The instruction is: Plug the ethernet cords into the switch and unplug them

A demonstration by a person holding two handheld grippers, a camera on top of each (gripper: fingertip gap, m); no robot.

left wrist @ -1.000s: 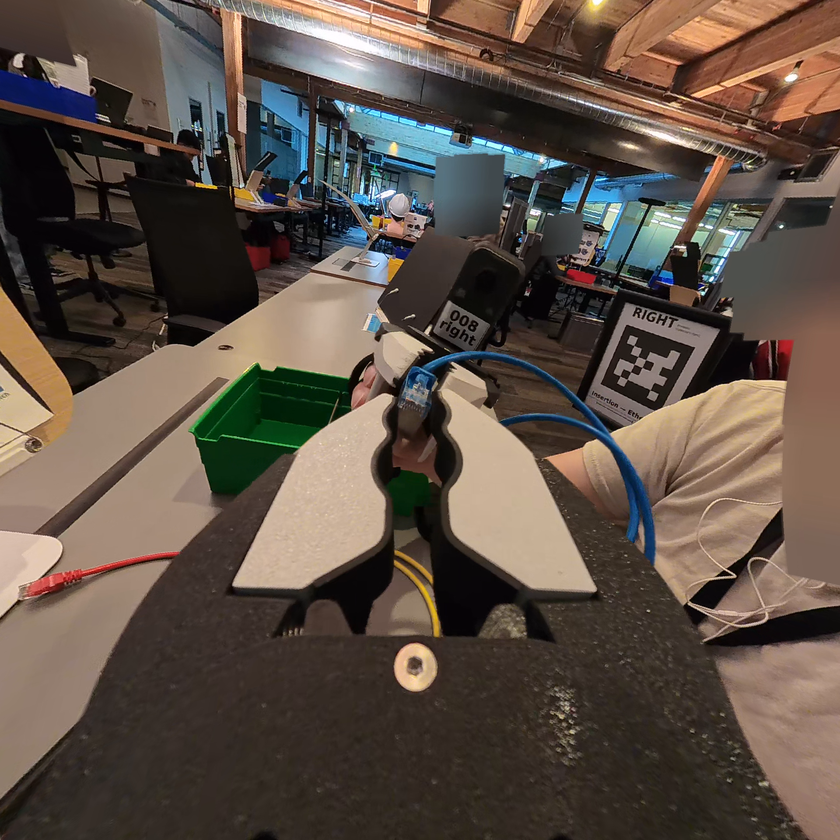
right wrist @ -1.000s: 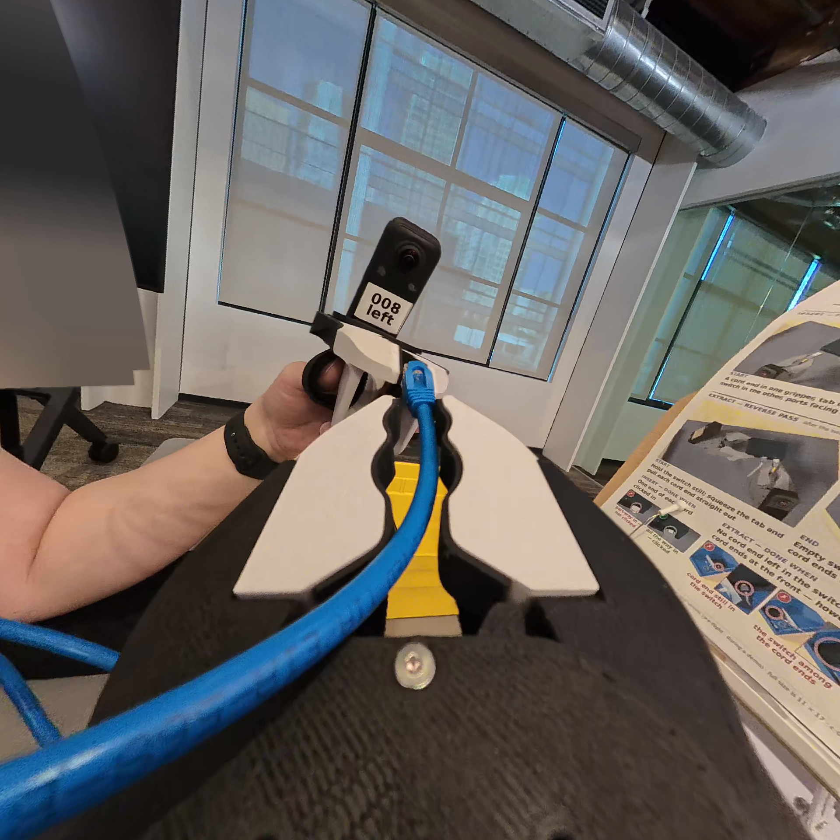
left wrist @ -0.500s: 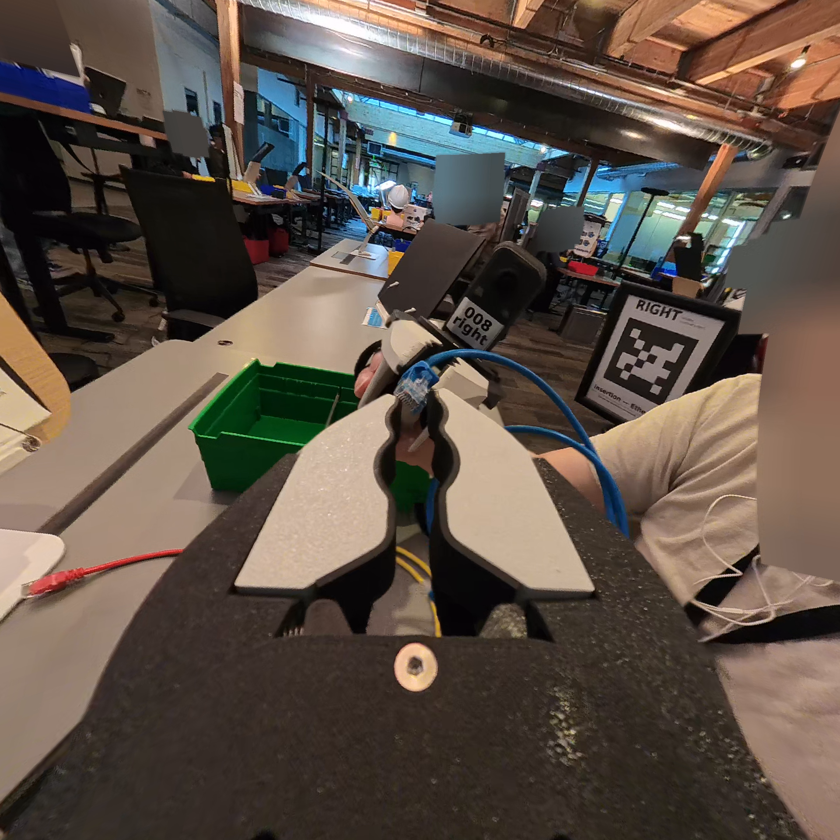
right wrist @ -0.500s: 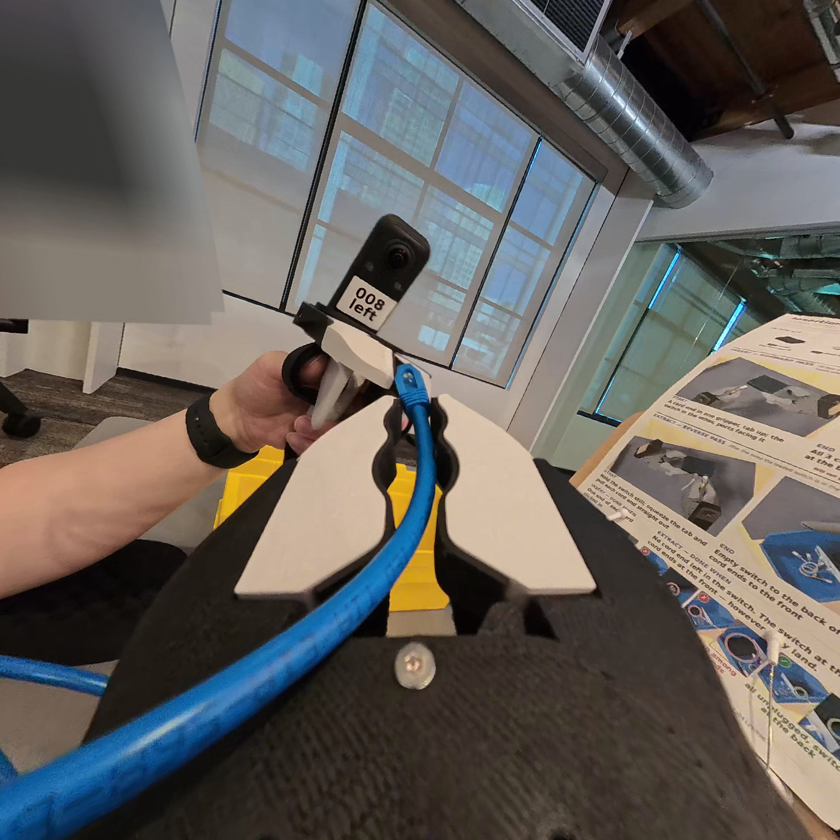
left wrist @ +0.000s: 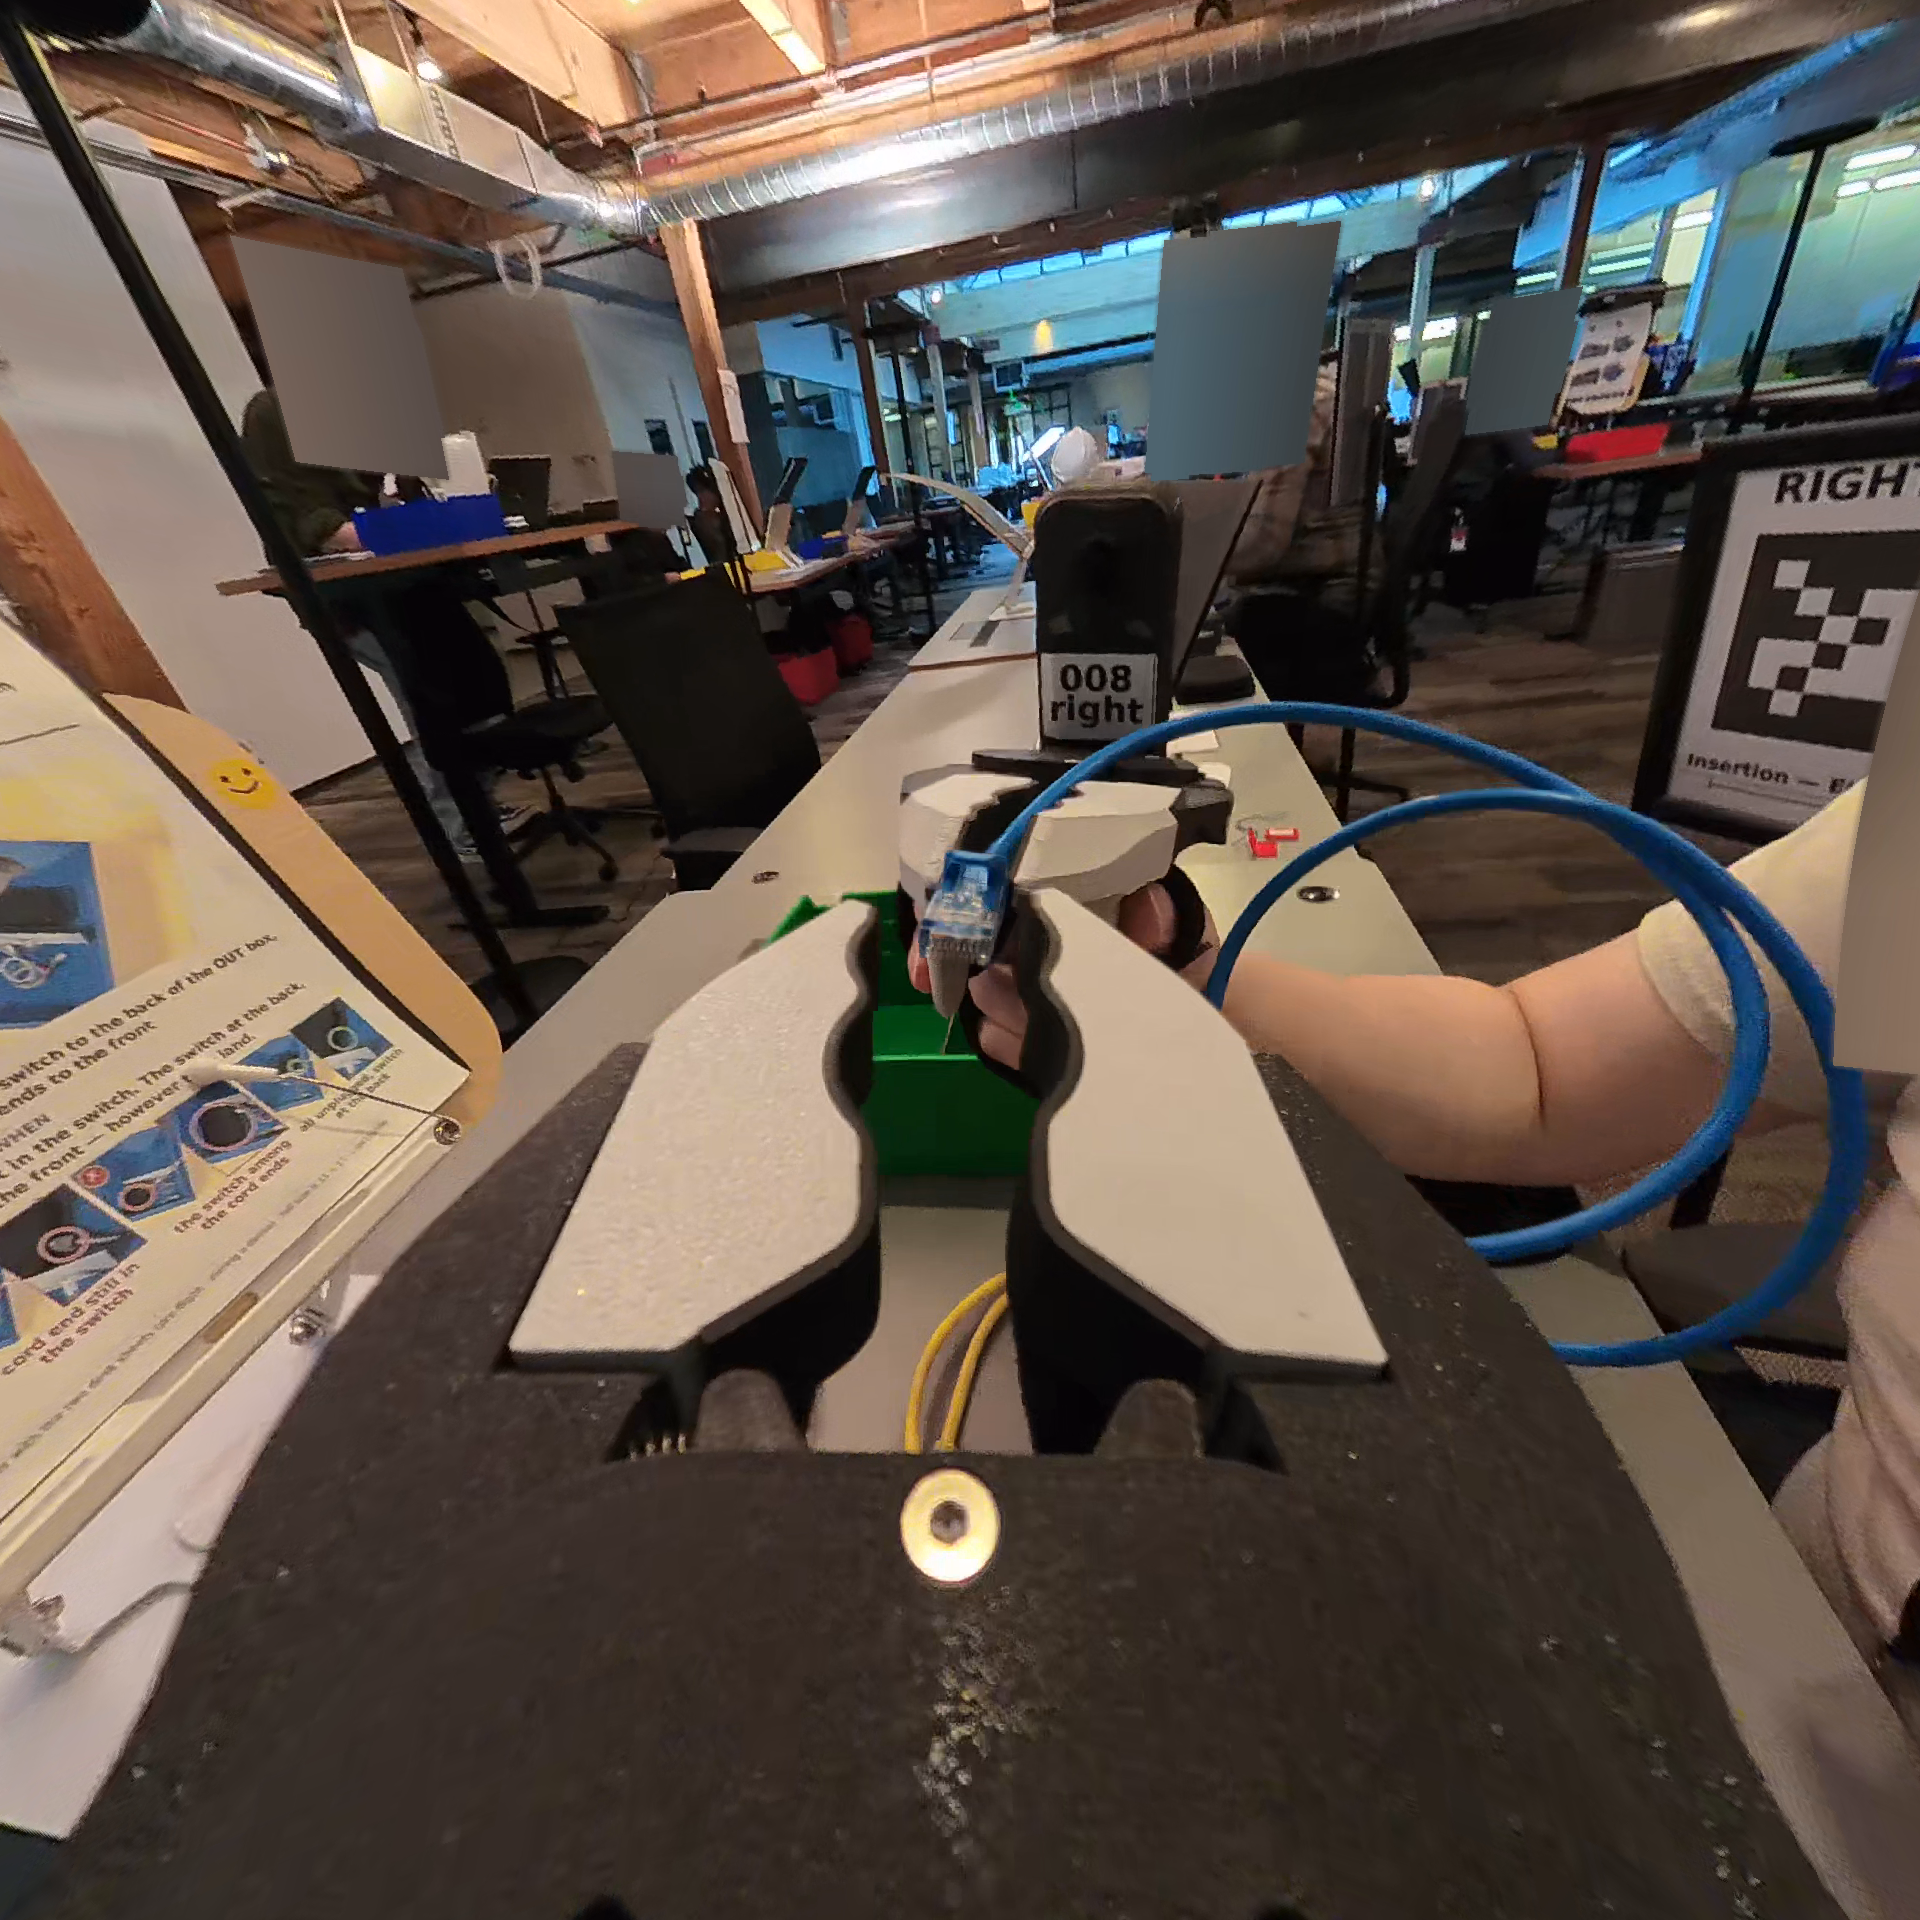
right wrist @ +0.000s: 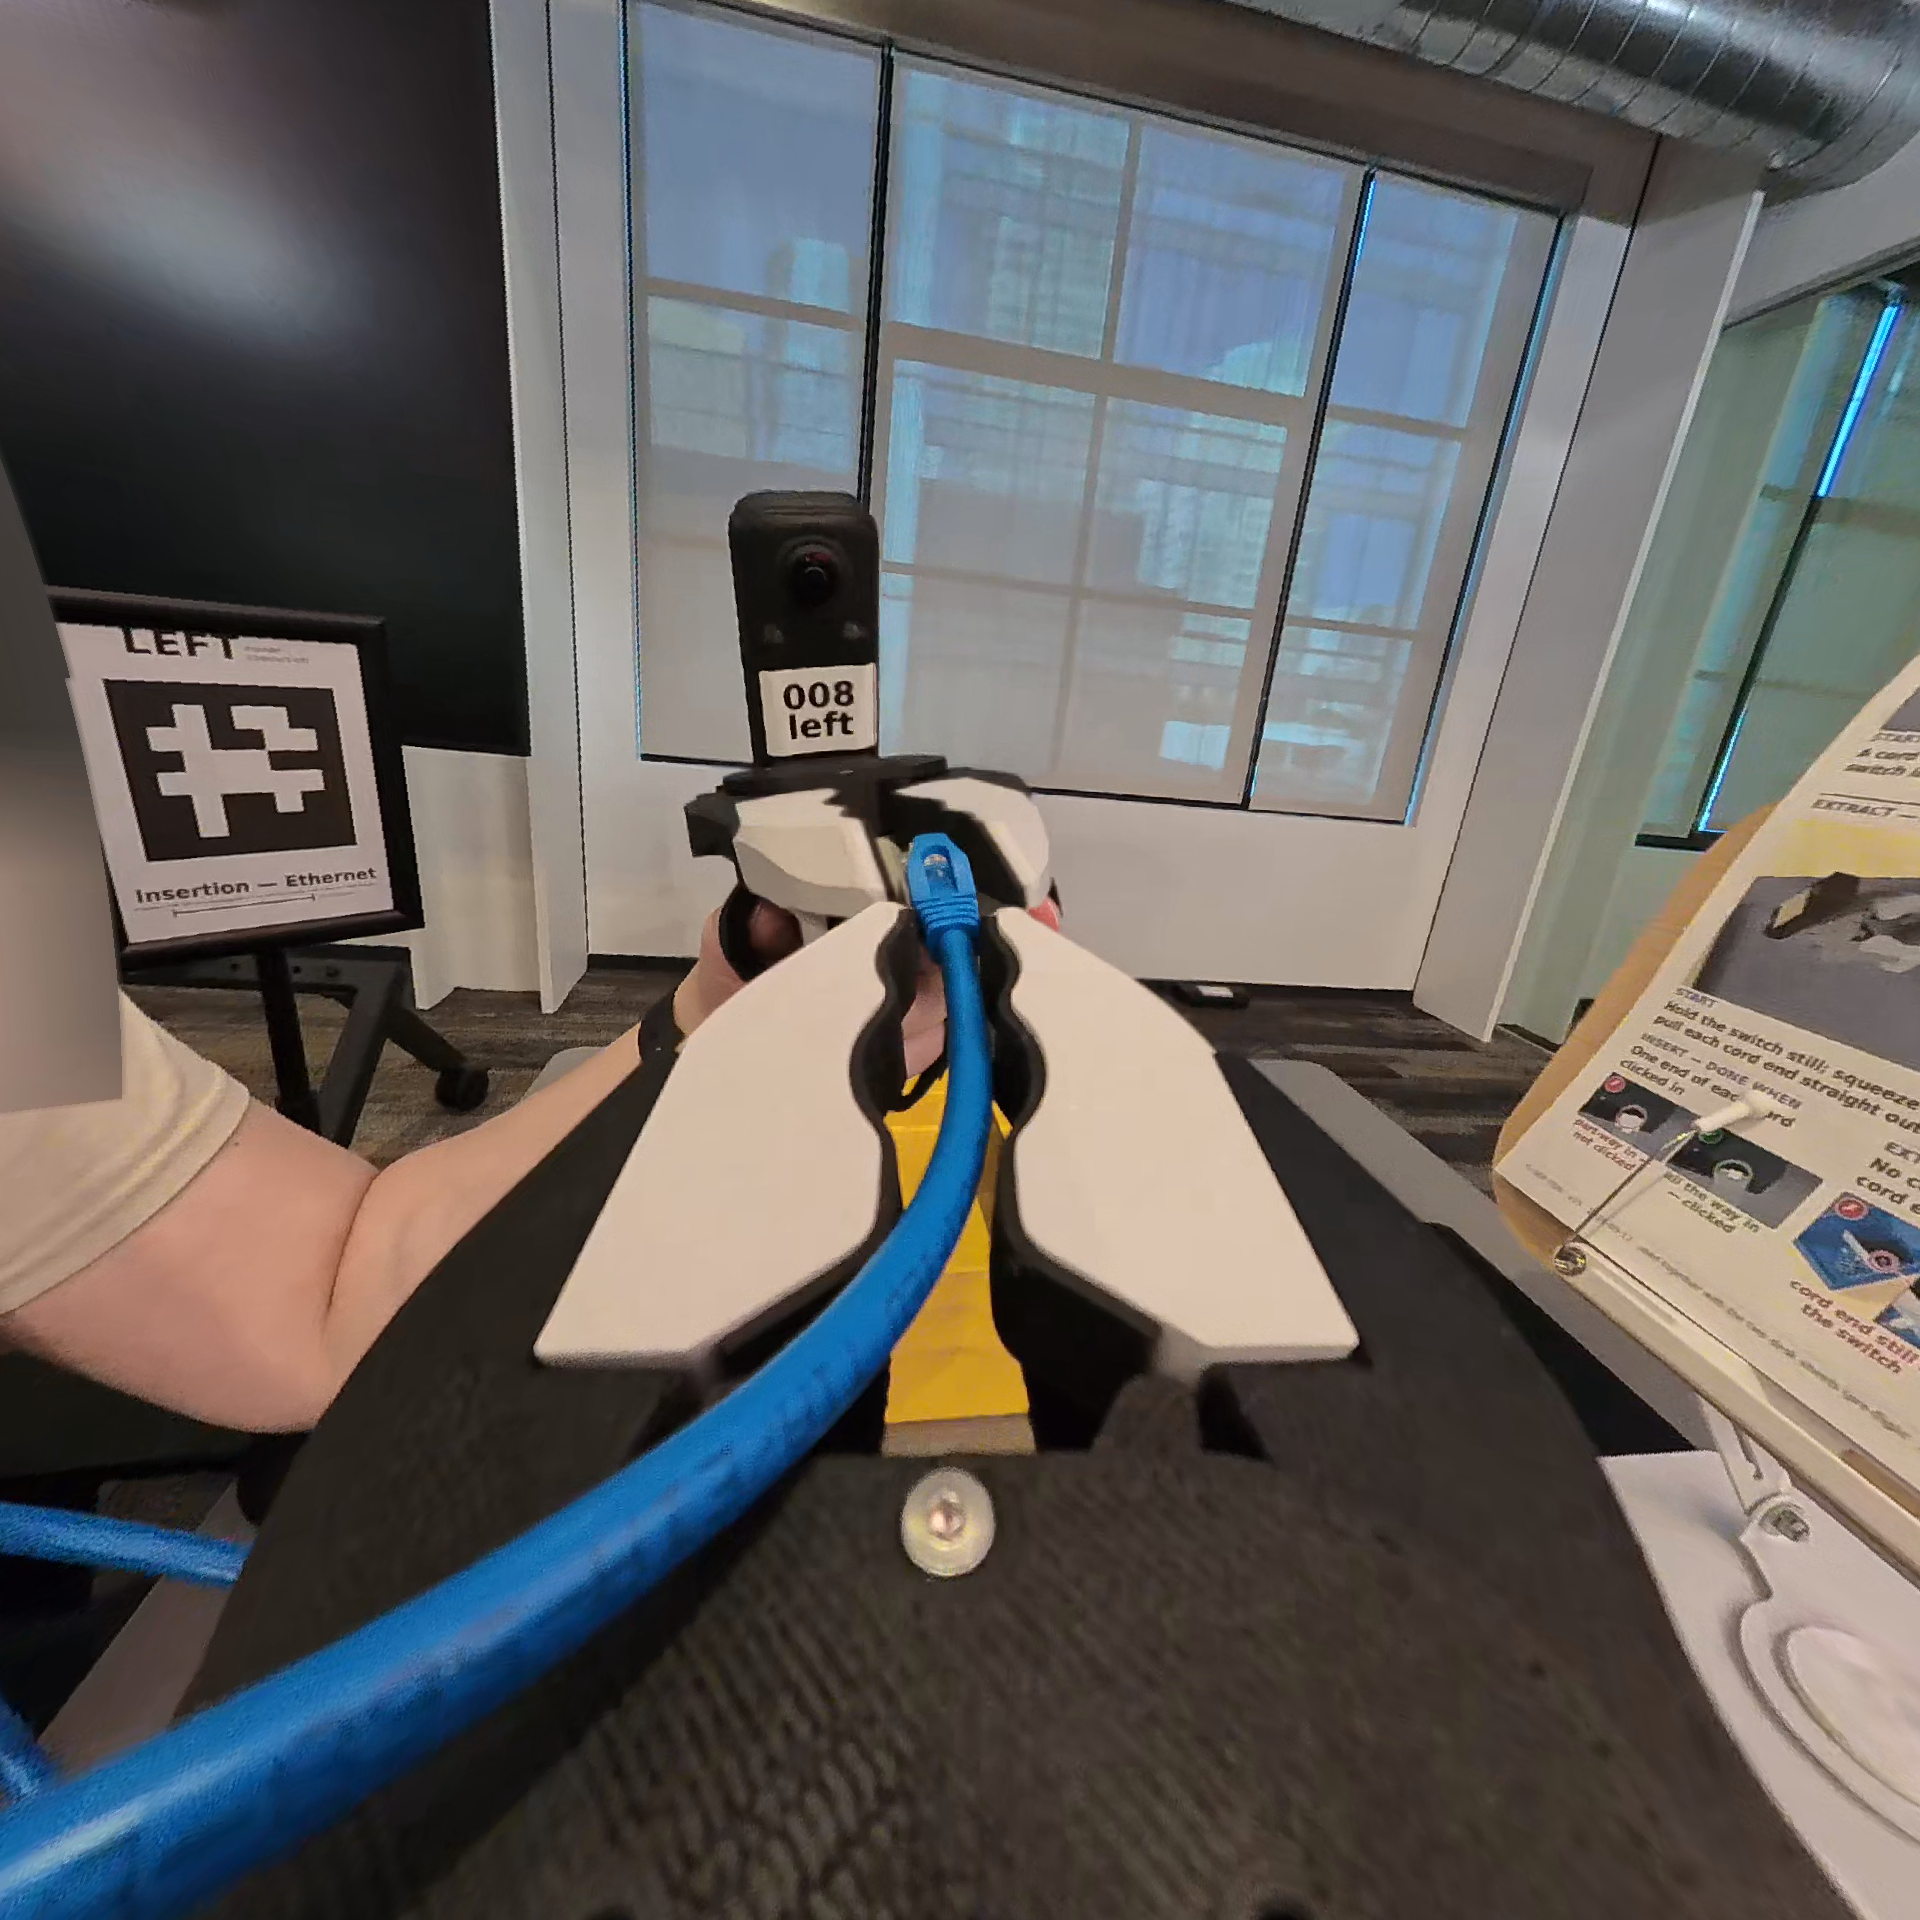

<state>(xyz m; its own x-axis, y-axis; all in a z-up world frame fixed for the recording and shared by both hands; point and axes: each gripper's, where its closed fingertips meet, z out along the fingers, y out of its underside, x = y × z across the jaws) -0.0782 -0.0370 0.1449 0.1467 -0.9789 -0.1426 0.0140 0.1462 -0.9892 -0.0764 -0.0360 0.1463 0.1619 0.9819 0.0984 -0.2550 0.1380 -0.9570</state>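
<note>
Left gripper: my left gripper (left wrist: 951, 925) is released, its two white fingers (left wrist: 727, 1122) spread with a clear gap at the tips; from the right wrist view it (right wrist: 883, 831) faces the camera with the same gap
Right gripper: my right gripper (right wrist: 945, 925) is clenched on the blue cord (right wrist: 914, 1226), pinching it just behind the plug; from the left wrist view it (left wrist: 997, 831) sits straight ahead, tips toward me
Plug: the blue cord's plug (left wrist: 961, 914) hangs tip-down in the gap between my left fingertips, and I see no contact with either finger; in the right wrist view its boot (right wrist: 940, 883) sticks out just past my right fingertips, toward the left gripper
Cord run: from the plug the blue cord (left wrist: 1714, 987) swings out in two wide loops past my right forearm, and in the right wrist view it runs back between the fingers and off the lower left edge
Yellow cord: a yellow cord (left wrist: 951, 1371) lies on the table (left wrist: 1351, 914) below my left gripper, seen through the finger gap
Bins: a green bin (left wrist: 935, 1112) stands on the table just beyond my left fingers; a yellow bin (right wrist: 945, 1309) shows below my right fingers
Surroundings: an instruction board (left wrist: 208, 1039) leans on my left side, and a framed marker sign (left wrist: 1818, 644) stands off the table to the right
</note>
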